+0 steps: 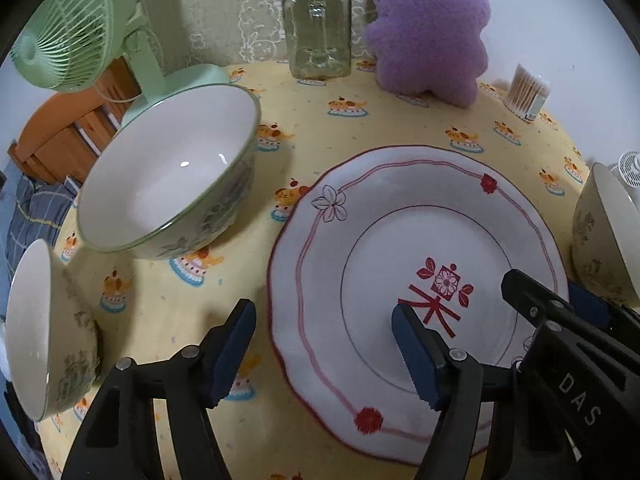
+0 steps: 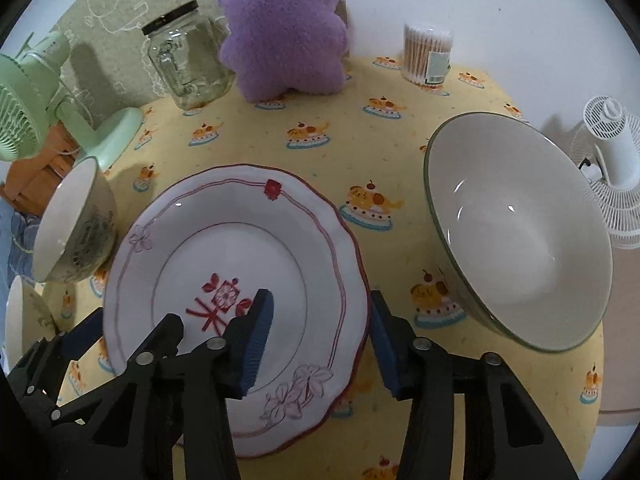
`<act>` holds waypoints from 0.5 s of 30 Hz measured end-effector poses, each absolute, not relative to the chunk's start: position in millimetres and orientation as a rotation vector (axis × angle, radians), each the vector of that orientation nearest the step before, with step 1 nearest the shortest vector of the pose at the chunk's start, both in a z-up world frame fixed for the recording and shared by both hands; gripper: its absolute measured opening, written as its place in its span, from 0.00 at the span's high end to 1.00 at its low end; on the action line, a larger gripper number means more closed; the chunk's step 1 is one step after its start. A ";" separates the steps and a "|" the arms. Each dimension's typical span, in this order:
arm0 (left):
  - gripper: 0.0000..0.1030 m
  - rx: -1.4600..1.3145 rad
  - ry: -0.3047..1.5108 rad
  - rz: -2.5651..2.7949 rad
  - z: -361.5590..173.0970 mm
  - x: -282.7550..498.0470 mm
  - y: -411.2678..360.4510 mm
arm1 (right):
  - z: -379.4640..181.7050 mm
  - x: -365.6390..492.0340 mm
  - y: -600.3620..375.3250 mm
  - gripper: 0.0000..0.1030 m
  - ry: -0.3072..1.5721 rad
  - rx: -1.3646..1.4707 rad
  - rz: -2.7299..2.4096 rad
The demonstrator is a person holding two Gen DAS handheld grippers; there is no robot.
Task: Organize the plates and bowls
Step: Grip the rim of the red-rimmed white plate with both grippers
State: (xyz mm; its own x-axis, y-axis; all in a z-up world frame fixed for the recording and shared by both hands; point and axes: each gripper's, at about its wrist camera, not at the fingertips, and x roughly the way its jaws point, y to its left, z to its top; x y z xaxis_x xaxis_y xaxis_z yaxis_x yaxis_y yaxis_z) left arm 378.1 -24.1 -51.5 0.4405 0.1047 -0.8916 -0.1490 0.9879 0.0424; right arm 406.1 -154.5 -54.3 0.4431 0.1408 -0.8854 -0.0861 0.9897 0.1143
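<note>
A white plate (image 1: 400, 240) with red trim and a red flower mark lies on the yellow tablecloth; it also shows in the right wrist view (image 2: 224, 248). My left gripper (image 1: 324, 356) is open, its jaws either side of the plate's left rim. My right gripper (image 2: 320, 344) is open, its jaws either side of the plate's right rim. A green-rimmed bowl (image 1: 168, 172) stands left of the plate. A second bowl (image 1: 44, 332) is at the far left. A third bowl (image 2: 516, 228) stands right of the plate, and shows at the left view's right edge (image 1: 600, 236).
At the back stand a glass jar (image 1: 316, 24), a purple plush (image 1: 428, 28), a tub of cotton swabs (image 2: 426, 52) and a green desk fan (image 1: 80, 28). A white fan (image 2: 612, 160) stands beyond the table's right edge. The round table's edge (image 2: 600, 380) drops off right.
</note>
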 end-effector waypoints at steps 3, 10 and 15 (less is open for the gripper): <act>0.33 -0.015 1.090 0.143 -51.1 378.6 -29.1 | -55.4 407.4 -153.8 0.55 1.102 0.047 0.138; 0.35 -0.030 1.116 0.111 -52.3 374.8 -28.9 | -52.2 401.6 -151.2 0.55 1.115 0.038 0.125; 0.35 -0.039 1.140 0.108 -52.0 352.0 -18.1 | -49.9 383.9 -137.6 0.55 1.134 0.009 0.136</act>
